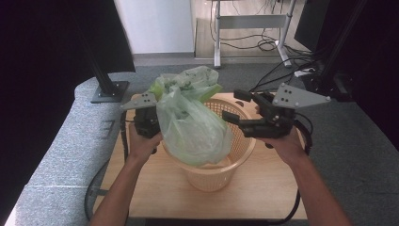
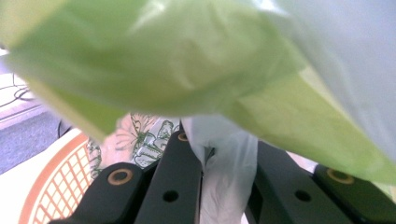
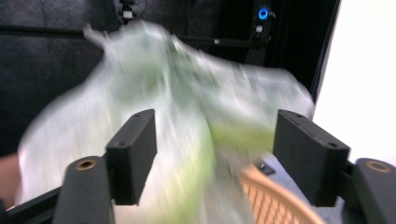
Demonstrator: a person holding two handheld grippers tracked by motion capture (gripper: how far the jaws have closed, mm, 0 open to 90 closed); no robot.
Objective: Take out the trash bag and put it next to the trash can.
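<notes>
In the left gripper view the left gripper [image 2: 205, 186] has its black fingers [image 2: 175, 182] pressed together on a fold of thin whitish plastic that rises between them into the translucent pale-green plastic bag [image 2: 187, 60] spread across the upper part of that frame. In the high view this gripper [image 1: 147, 123] sits left of centre, against the bag's left flank, with a hand [image 1: 141, 146] gripping it from below.

The right gripper [image 3: 215, 168] holds its two fingers [image 3: 133, 154] well apart in the right gripper view; the blurred bag [image 3: 177, 116] lies beyond the gap, and neither pad presses on it. In the high view this gripper [image 1: 242, 113] is right of centre, its tips just beside the bag's right side, held by the other hand [image 1: 287, 146].

The bag [image 1: 193, 122], bulging with leafy green contents at its top, stands at the centre of the high view, its lower end inside a round orange plastic lattice basket [image 1: 216, 179]. The basket rests on a light wooden surface [image 1: 155, 193], which sits on grey carpeted floor [image 1: 51, 155].
</notes>
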